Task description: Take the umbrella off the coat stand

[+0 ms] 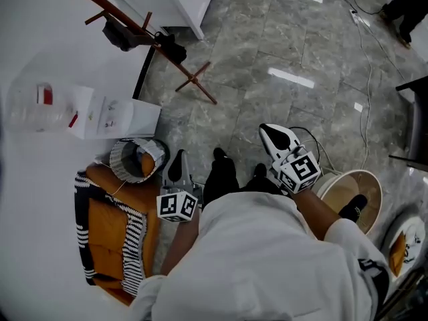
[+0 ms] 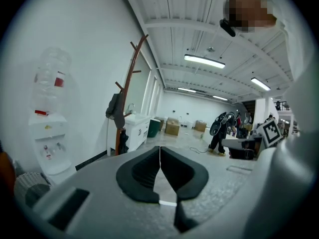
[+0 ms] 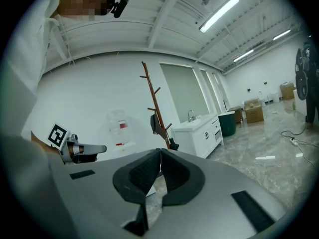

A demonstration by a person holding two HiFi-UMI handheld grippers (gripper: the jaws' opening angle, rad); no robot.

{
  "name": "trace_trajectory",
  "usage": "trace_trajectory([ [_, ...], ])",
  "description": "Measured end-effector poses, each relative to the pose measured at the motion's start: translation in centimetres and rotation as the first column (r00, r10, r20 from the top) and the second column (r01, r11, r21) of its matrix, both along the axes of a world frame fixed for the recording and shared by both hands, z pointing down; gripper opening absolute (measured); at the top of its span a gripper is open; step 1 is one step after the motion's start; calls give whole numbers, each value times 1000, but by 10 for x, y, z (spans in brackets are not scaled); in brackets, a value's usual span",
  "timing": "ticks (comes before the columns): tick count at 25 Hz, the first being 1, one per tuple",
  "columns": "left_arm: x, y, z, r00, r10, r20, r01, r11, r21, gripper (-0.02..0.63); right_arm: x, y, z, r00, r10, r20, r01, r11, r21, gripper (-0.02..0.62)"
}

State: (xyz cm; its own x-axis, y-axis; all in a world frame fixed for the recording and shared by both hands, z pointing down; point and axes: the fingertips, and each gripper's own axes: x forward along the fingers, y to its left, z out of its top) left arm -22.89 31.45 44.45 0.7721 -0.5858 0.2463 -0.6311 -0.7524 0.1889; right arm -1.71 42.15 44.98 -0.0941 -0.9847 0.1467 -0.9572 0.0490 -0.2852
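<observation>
Umbrella (image 2: pixel 115 111): dark folded bundle hanging from a peg about halfway up the coat stand (image 2: pixel 130 78). It hasn't been taken off. A second dark item sits low on the pole near the base; can't tell what it is. The stand is far left by the wall, just beside a white cabinet (image 1: pixel 175 4), with a water dispenser (image 1: pixel 75 110) nearer along the same wall.

Left gripper (image 2: pixel 159 149): jaws pressed together, nothing between them, pointed roughly at the stand and well apart from it. Right gripper (image 3: pixel 160 151): jaws also together and empty, stand ahead and likewise well apart. Both are close in front of the person's white top (image 1: pixel 254 259), over the grey marble floor (image 1: pixel 301 52).

Near left: round bin (image 1: pixel 136 158) and orange chair (image 1: pixel 117 233) with striped cloth.
</observation>
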Motion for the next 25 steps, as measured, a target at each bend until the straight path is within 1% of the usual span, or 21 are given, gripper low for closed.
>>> trace_trajectory([
  [2,-1,-15,13,1000,3,14,-3,999,-33,17,5,-16,7,1000,16,-6,-16,1000,-19,14],
  [4,2,-40,21,1000,2,5,-2,998,-57,17,14,-39,9,998,30,-48,-32,999,-38,14],
  [8,18,-102,18,999,-3,-42,1,999,-49,17,43,-87,2,993,76,-93,-83,994,-75,14],
  [10,24,-136,17,998,-9,-65,6,999,-51,17,49,-115,-2,990,69,-122,-81,992,-94,14],
  [12,31,-165,20,996,-7,-88,1,997,-75,17,51,-145,-5,986,50,-157,-69,990,-119,14],
  [15,43,-200,22,993,30,-112,-42,994,-104,17,48,-188,-14,982,33,-187,-59,989,-134,14],
  [18,54,-234,21,990,62,-125,-75,992,-102,17,47,-224,-19,983,35,-182,-59,990,-129,15],
  [20,60,-258,22,989,54,-139,-70,992,-109,17,48,-246,-19,986,31,-163,-52,990,-128,14],
  [22,64,-276,25,988,46,-147,-65,990,-129,17,47,-266,-22,987,8,-161,-27,993,-118,15],
  [25,75,-292,31,991,49,-123,-67,988,-141,18,57,-292,-22,990,-12,-137,-1,995,-100,15],
])
